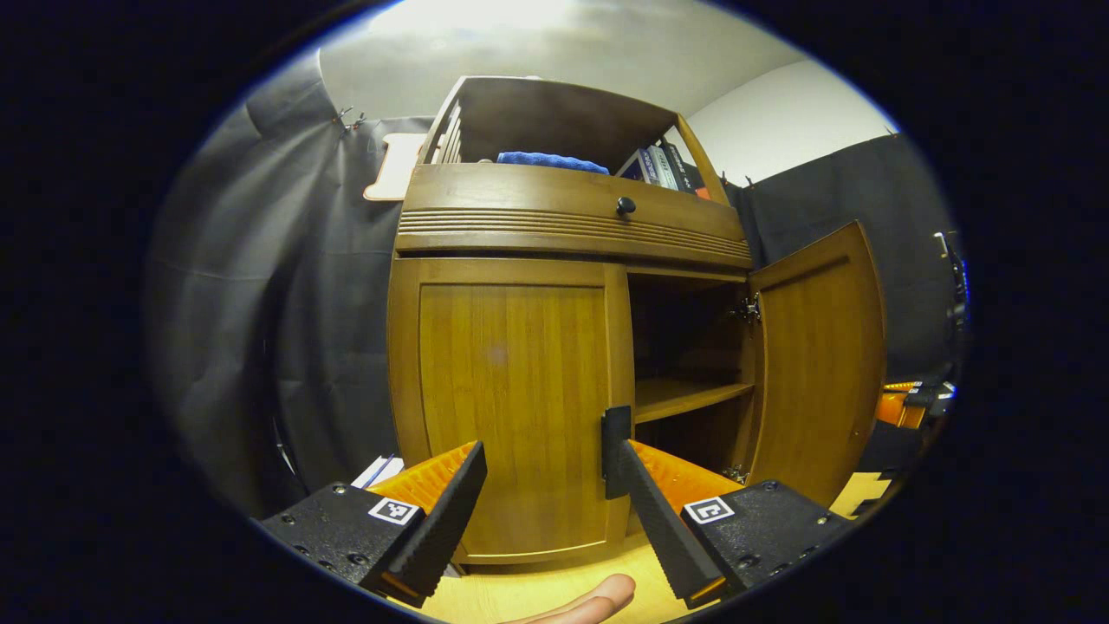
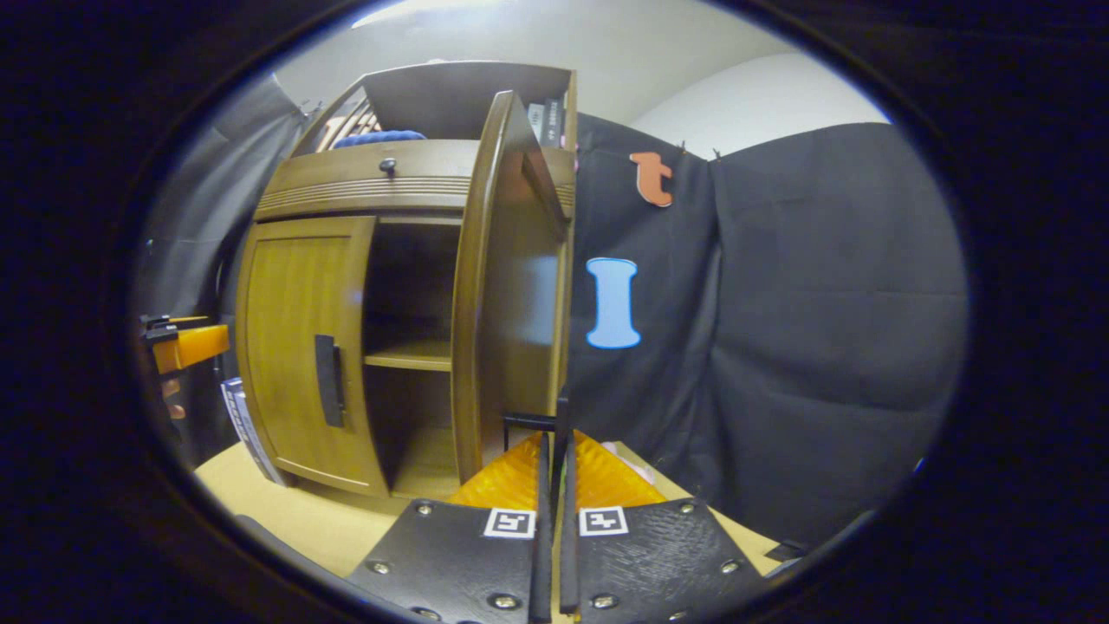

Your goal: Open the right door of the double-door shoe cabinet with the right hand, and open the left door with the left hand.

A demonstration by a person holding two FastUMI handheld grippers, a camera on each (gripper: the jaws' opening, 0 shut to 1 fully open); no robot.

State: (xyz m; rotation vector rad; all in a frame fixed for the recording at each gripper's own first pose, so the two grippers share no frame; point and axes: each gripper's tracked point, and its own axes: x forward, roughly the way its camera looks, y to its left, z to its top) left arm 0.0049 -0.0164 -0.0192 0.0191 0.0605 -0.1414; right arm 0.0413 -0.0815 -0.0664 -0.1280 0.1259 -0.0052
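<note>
The wooden shoe cabinet [image 1: 572, 221] stands straight ahead of me. Its left door [image 1: 511, 390] is closed, with a black handle [image 1: 615, 451] on its inner edge. My left gripper [image 1: 550, 452] is open in front of that door, and its right fingertip [image 1: 631, 459] lies right beside the handle. The right door [image 1: 819, 364] is swung wide open. In the right gripper view this right door [image 2: 507, 286] appears edge-on. My right gripper [image 2: 555, 442] is shut on its black handle [image 2: 525, 421]. The left gripper [image 2: 186, 342] shows far left there.
Inside the open half is a shelf [image 1: 684, 394]. Above the doors runs a drawer with a knob [image 1: 625, 205]. On top lie a blue cloth [image 1: 550, 160] and books [image 1: 663, 166]. Papers [image 2: 243, 425] lean at the cabinet's left side. A fingertip [image 1: 598, 598] shows at the bottom.
</note>
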